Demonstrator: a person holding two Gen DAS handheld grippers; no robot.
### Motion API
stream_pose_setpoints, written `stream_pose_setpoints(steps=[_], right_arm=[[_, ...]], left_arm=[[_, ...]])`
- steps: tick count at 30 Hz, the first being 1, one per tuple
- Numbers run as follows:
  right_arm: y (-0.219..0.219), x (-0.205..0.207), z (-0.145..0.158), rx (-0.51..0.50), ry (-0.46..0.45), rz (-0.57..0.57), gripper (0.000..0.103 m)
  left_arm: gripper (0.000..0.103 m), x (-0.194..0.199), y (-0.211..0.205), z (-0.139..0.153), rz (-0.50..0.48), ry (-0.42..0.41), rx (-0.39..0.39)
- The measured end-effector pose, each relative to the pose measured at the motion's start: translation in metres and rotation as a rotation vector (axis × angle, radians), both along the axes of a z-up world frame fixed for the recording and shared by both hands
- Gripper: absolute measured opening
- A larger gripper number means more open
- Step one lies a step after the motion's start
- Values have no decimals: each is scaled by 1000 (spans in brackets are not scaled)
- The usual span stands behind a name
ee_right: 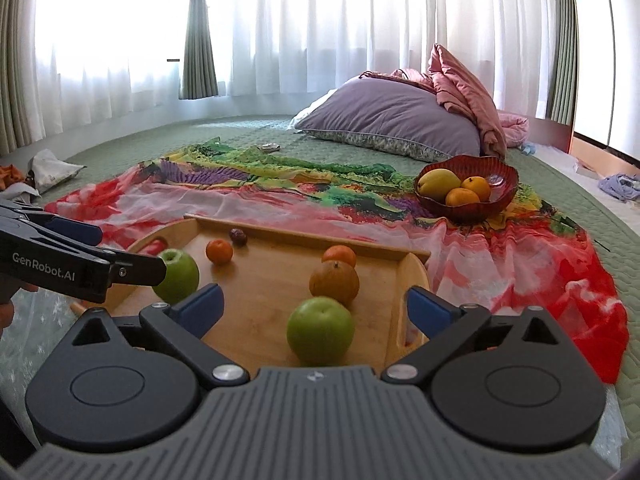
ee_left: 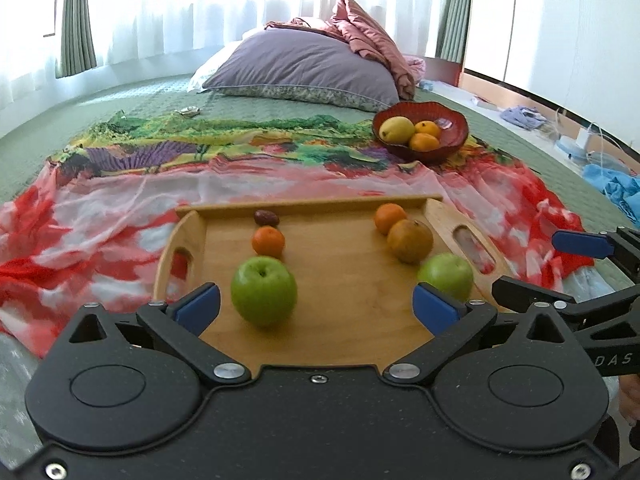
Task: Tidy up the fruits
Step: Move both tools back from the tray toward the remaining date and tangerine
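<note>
A wooden tray [ee_left: 352, 320] [ee_right: 260, 280] lies on a colourful cloth on the bed. It holds two green apples [ee_left: 264, 290] [ee_left: 446, 276] [ee_right: 320, 330] [ee_right: 178, 276], two small oranges [ee_left: 268, 242] [ee_left: 390, 218], a brownish orange fruit [ee_left: 410, 240] [ee_right: 334, 282] and a dark date [ee_left: 267, 218] [ee_right: 238, 236]. A red bowl [ee_left: 452, 136] [ee_right: 504, 184] beyond holds a yellow mango and two oranges. My left gripper [ee_left: 316, 308] is open over the tray's near edge, by the left apple. My right gripper [ee_right: 314, 310] is open around the right apple, not touching.
A purple pillow [ee_left: 304, 64] [ee_right: 392, 120] and pink bedding [ee_left: 372, 36] lie at the head of the bed. Curtains [ee_right: 280, 20] hang behind. Clothes and cables [ee_left: 592, 148] lie at the right edge. The green quilt [ee_left: 120, 104] extends left.
</note>
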State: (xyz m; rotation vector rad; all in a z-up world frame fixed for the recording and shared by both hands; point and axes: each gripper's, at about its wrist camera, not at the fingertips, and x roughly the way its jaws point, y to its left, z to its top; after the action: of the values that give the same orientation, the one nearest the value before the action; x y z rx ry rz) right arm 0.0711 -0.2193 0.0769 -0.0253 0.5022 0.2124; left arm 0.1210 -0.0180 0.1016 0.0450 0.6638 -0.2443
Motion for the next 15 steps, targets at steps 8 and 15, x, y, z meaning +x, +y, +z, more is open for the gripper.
stream_pose_setpoints(steps=[8, 15], right_arm=[[4, -23, -15, -66, -28, -1, 103], [11, -45, -31, -124, -55, 24, 103]], left_arm=[[103, -21, -6, -16, -17, -3, -3], [103, -42, -9, -34, -1, -44, 41]])
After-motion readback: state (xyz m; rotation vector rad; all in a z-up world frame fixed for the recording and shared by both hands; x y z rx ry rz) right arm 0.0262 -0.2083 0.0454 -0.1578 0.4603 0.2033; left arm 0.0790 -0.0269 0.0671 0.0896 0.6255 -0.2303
